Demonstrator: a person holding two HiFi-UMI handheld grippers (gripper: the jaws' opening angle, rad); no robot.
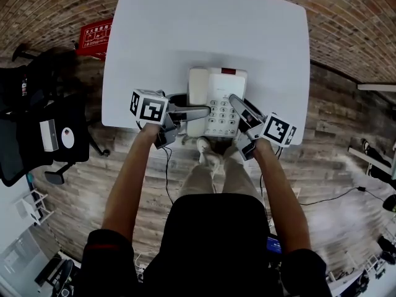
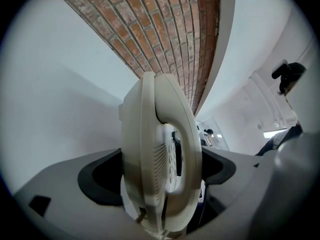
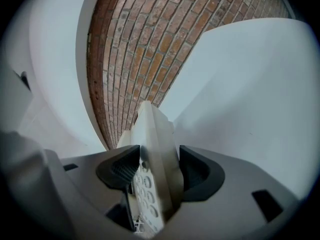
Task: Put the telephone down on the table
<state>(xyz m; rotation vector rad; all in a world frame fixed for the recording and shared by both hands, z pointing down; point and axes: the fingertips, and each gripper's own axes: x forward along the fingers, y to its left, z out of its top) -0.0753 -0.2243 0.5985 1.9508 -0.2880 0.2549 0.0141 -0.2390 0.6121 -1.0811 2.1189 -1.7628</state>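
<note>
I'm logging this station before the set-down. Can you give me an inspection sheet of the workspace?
Surface: white rectangular table, with the phone at its near edge.
Job's things: cream push-button telephone, handset in its cradle; whether it touches the table cannot be told.
Clutter: nothing seen.
Grippers: left hand-held gripper clamps the handset side; right hand-held gripper clamps the keypad side.
Cables: thin black cable on the floor below the near edge.
Surroundings: black office chair at left, red printed board, brick wall, wooden plank floor.
</note>
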